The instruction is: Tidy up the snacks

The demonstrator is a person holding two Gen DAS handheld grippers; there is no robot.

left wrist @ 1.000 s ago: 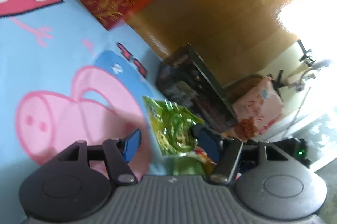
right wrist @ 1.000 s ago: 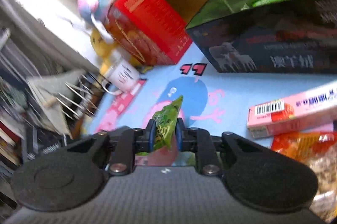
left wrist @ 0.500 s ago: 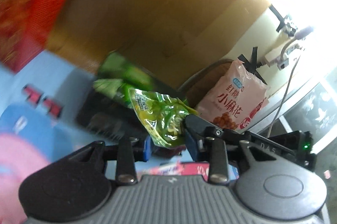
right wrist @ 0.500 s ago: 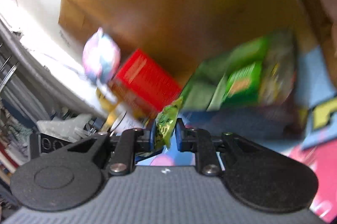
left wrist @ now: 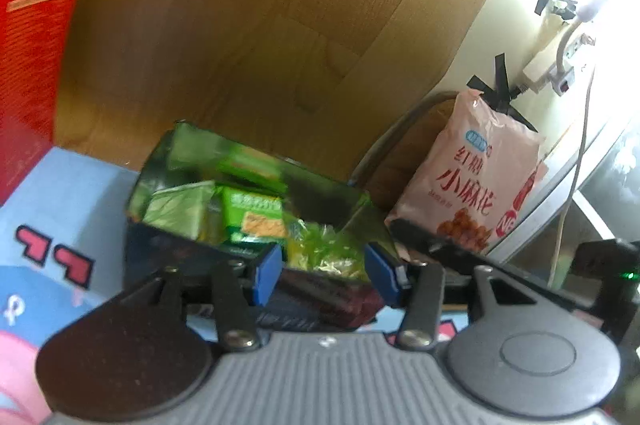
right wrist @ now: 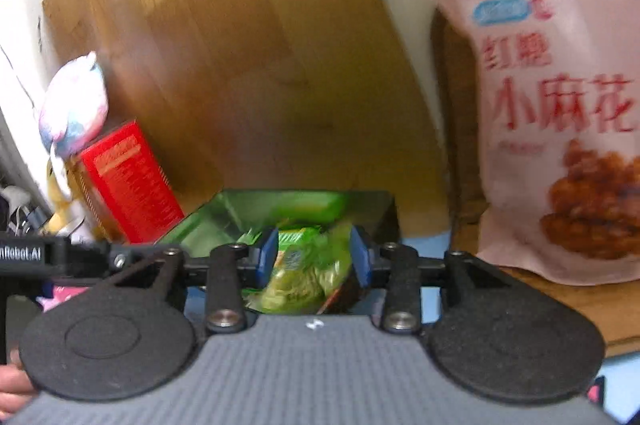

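- red box stands upright at the far left on the cartoon-print desk cover, backed against the wood panel. looks parked there so the middle stays free.
- dark open box sits in the middle of the desk, mouth up, already holding green snack packs. pretty clearly the collecting bin for the small stuff.
- left tongs hover at the near edge of that box, blue pads spread and opening. the green-yellow snack bag shows between them, but the pads don't seem to press it, so i'd guess it's being let go into the box.
- right tongs are aimed at the same box from the other side, also opening, with the crinkly green bag in the gap, blurry, loose by the look of it.
- pink fried-dough-twist bag leans upright at the far right. probably too big for the box.
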